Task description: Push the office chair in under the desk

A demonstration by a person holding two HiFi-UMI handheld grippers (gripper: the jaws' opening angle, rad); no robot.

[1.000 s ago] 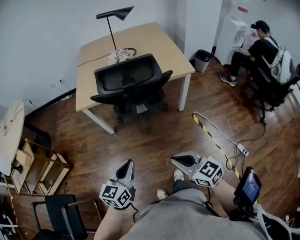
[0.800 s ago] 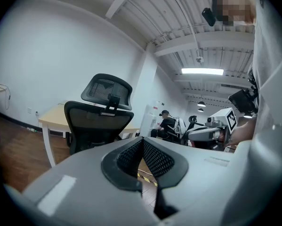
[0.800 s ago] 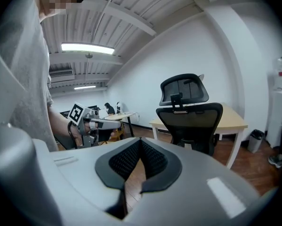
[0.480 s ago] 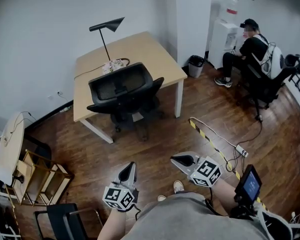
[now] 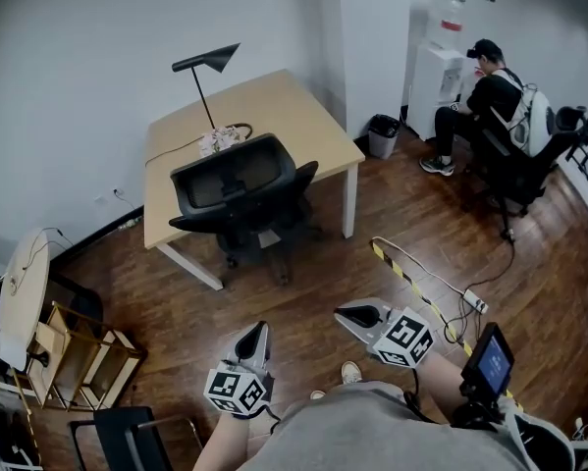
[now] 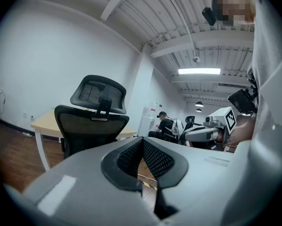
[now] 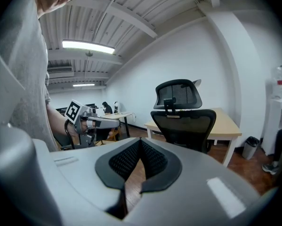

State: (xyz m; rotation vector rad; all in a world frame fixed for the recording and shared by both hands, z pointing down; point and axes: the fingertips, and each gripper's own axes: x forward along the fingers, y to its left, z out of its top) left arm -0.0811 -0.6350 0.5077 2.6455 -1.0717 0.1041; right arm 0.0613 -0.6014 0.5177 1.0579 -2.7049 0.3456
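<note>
You're holding left gripper (image 5: 255,332) and right gripper (image 5: 347,313) clenched, empty (well apart from office chair (image 5: 237,180)); pushing it under desk (image 5: 274,106) is remaining.

The office chair (image 5: 242,189) at 12 o'clock has a black mesh back framed in matt plastic, against a pale, smooth, matt wood tabletop (image 5: 274,106). The floor (image 5: 313,283) is dark wood planking with a soft sheen. The left gripper (image 5: 257,330) is matt grey plastic with dimpled black pads (image 6: 156,158).

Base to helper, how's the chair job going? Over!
Left tool and right tool: shut, empty. Office chair at near side of desk, untouched. Striped floor strip off right.
</note>
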